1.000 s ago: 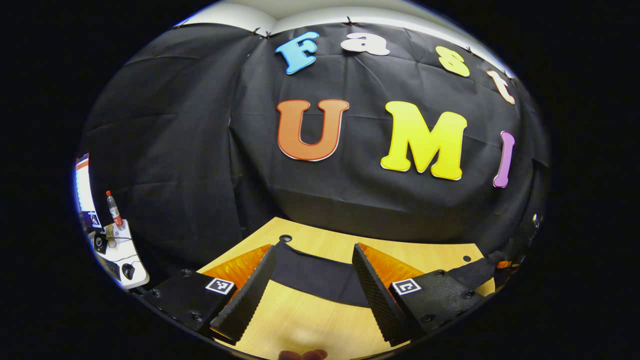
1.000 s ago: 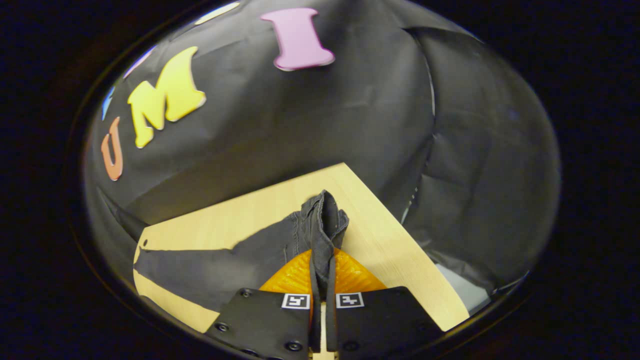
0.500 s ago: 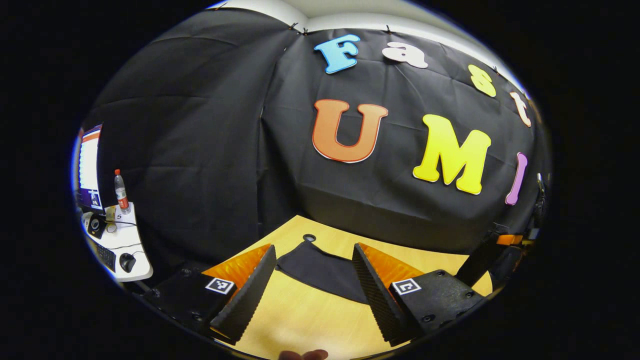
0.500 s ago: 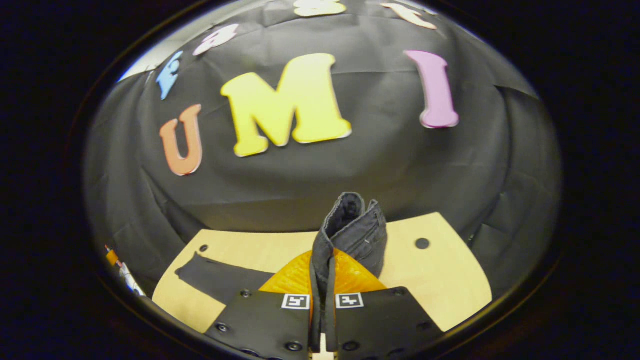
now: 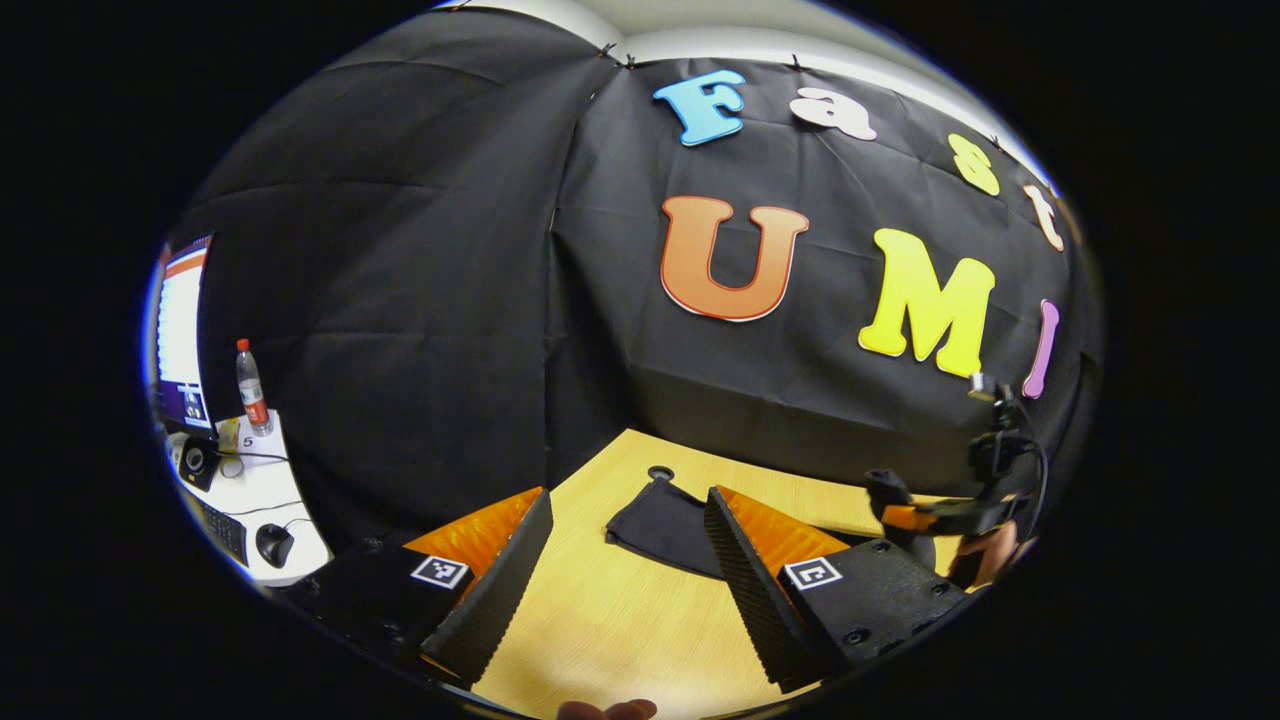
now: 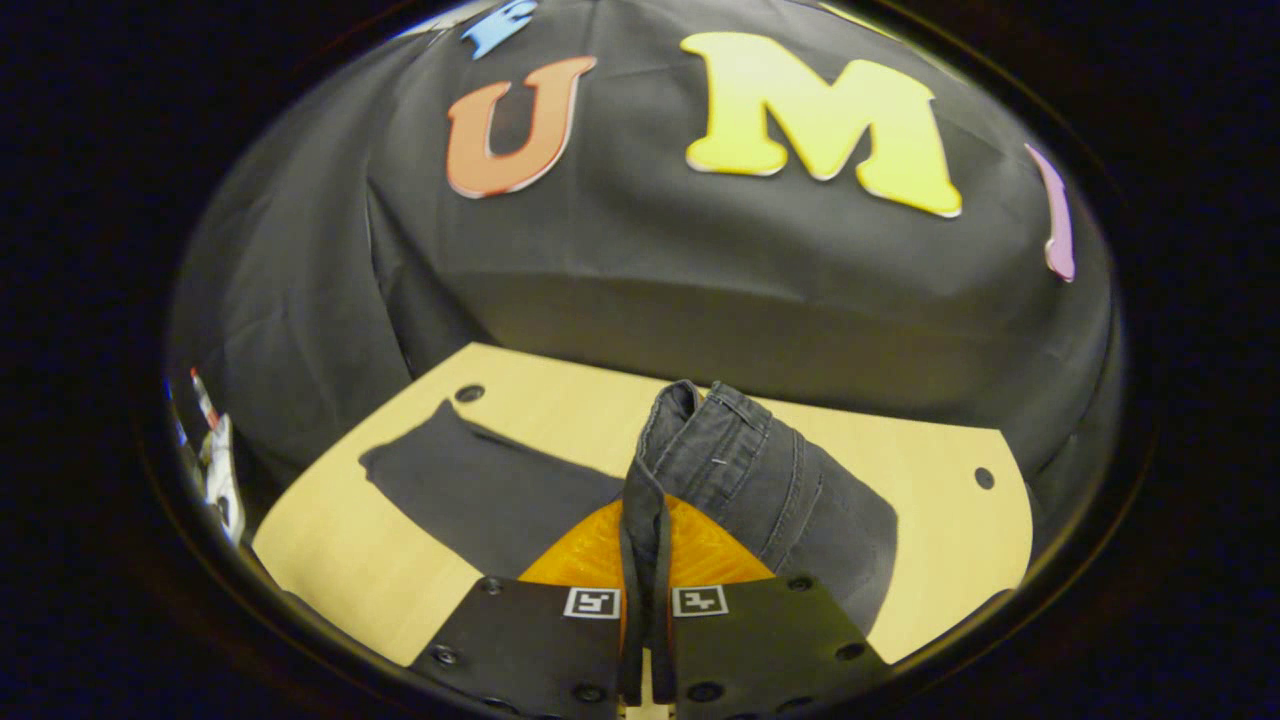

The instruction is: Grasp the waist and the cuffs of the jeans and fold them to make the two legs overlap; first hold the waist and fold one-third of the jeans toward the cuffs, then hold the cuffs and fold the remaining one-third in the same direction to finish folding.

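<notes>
The right gripper (image 6: 645, 590) is pinched tight on the waistband of the dark charcoal denim jeans (image 6: 740, 480), both fingers pressing a bunched fold of the cloth that stands up between them, while the left gripper (image 5: 625, 580) hangs with its jaws spread wide over bare wood, holding nothing. From the waist, the jeans run down to the pale wooden table (image 6: 900, 450): the upper part is lifted and doubled over beside the right gripper, and a flat leg stretches away to the left in the right gripper view, its cuff end (image 5: 660, 520) lying near a small round hole in the tabletop, just ahead of the open left gripper. In the left gripper view the other gripper, and the hand holding it, show farther off at the right edge. By the look of it, the first fold is in hand: the waist is being carried toward the cuffs and is not yet laid down. The next move likely calls for lowering the waist flat onto the legs about a third of the way along, letting go without dragging the cloth, then closing on the cuffs. A side desk with a plastic bottle (image 5: 250, 385) stands outside the booth.
</notes>
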The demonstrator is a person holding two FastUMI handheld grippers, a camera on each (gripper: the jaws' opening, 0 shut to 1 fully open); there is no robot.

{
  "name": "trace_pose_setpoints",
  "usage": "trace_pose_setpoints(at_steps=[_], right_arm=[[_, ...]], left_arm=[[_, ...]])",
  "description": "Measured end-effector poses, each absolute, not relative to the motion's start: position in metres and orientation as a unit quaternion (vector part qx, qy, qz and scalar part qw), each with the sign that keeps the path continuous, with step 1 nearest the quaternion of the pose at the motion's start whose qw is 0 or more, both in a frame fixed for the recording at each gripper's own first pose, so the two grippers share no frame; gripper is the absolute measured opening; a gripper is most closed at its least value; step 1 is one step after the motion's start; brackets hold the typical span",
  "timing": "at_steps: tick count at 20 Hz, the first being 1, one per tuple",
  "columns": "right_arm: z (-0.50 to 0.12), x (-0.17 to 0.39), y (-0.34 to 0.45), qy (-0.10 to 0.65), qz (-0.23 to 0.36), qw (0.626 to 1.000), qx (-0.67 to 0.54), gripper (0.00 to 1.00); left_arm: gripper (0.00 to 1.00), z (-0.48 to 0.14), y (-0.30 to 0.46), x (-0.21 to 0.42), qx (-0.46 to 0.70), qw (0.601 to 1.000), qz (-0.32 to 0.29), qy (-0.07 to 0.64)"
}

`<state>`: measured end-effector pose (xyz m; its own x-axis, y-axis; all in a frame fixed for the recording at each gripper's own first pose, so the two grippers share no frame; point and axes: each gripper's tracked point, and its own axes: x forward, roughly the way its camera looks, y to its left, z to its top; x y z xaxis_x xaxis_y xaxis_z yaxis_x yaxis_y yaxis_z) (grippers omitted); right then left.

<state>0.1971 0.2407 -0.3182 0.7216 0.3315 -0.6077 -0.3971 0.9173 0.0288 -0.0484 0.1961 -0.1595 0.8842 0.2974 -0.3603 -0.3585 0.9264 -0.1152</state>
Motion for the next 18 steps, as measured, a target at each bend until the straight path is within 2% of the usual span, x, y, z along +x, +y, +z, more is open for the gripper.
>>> trace_pose_setpoints(at_steps=[3, 4, 5, 9, 13, 14, 17, 18], right_arm=[[-0.365, 0.199, 0.271, 0.342, 0.203, 0.912, -0.105, 0.05], [-0.375, 0.202, 0.278, 0.348, 0.204, 0.907, -0.12, 0.0], [-0.385, 0.207, 0.281, 0.353, 0.203, 0.904, -0.133, 0.05], [-0.404, 0.209, 0.292, 0.354, 0.196, 0.901, -0.158, 0.05], [-0.4, 0.198, 0.305, 0.361, 0.229, 0.896, -0.122, 0.28], [-0.393, 0.191, 0.314, 0.367, 0.247, 0.892, -0.092, 0.31], [-0.366, 0.174, 0.315, 0.356, 0.262, 0.895, -0.069, 1.0], [-0.349, 0.168, 0.313, 0.346, 0.268, 0.897, -0.063, 1.0]], left_arm=[[0.98, -0.17, 0.214, -0.054, -0.09, 0.964, 0.176, 0.176], [0.98, -0.172, 0.219, -0.056, -0.092, 0.963, 0.179, 0.177], [0.99, -0.175, 0.223, -0.056, -0.096, 0.962, 0.181, 0.18], [0.99, -0.187, 0.23, -0.058, -0.103, 0.959, 0.186, 0.19], [0.99, -0.196, 0.231, -0.051, -0.112, 0.958, 0.179, 0.196], [0.99, -0.197, 0.231, -0.049, -0.114, 0.958, 0.175, 0.197], [0.99, -0.211, 0.231, -0.044, -0.12, 0.958, 0.155, 0.209], [0.99, -0.215, 0.233, -0.042, -0.13, 0.957, 0.15, 0.213]])
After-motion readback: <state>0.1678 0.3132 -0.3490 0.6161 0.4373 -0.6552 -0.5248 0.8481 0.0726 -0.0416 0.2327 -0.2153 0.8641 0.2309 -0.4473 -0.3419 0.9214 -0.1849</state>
